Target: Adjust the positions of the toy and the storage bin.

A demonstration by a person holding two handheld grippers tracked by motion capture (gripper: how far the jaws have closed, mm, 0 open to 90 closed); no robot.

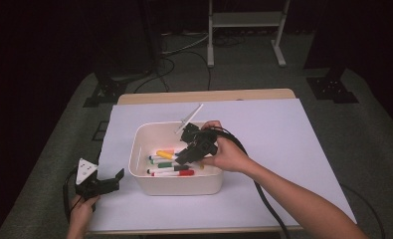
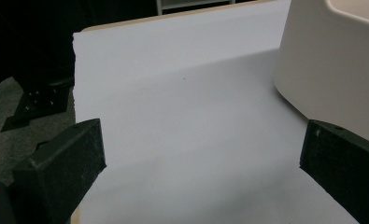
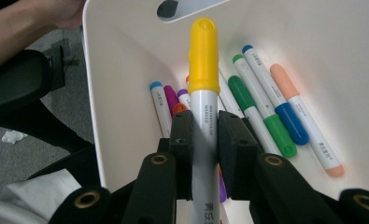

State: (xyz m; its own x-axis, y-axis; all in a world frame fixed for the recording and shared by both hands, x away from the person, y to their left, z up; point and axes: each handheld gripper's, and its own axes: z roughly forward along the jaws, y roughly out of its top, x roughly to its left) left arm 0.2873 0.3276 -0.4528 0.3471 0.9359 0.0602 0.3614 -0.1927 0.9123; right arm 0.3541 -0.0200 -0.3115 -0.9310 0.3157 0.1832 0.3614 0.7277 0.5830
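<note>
Yellow-capped marker [image 3: 203, 107] is sitting clamped in the right tool [image 3: 205, 135] over the white bin [image 1: 179, 185], seemingly for sorting; the left tool [image 1: 107, 182] is idling with its jaws apart on the worktop [image 1: 283, 129].

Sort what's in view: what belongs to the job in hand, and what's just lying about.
In the job:
- yellow marker, clamped in the right gripper
- white bin with the other markers
- left gripper, open, waiting beside the bin

Lying about:
- white stick on the bin's far rim
- paper sheet covering the table
- stand on the floor behind
</note>
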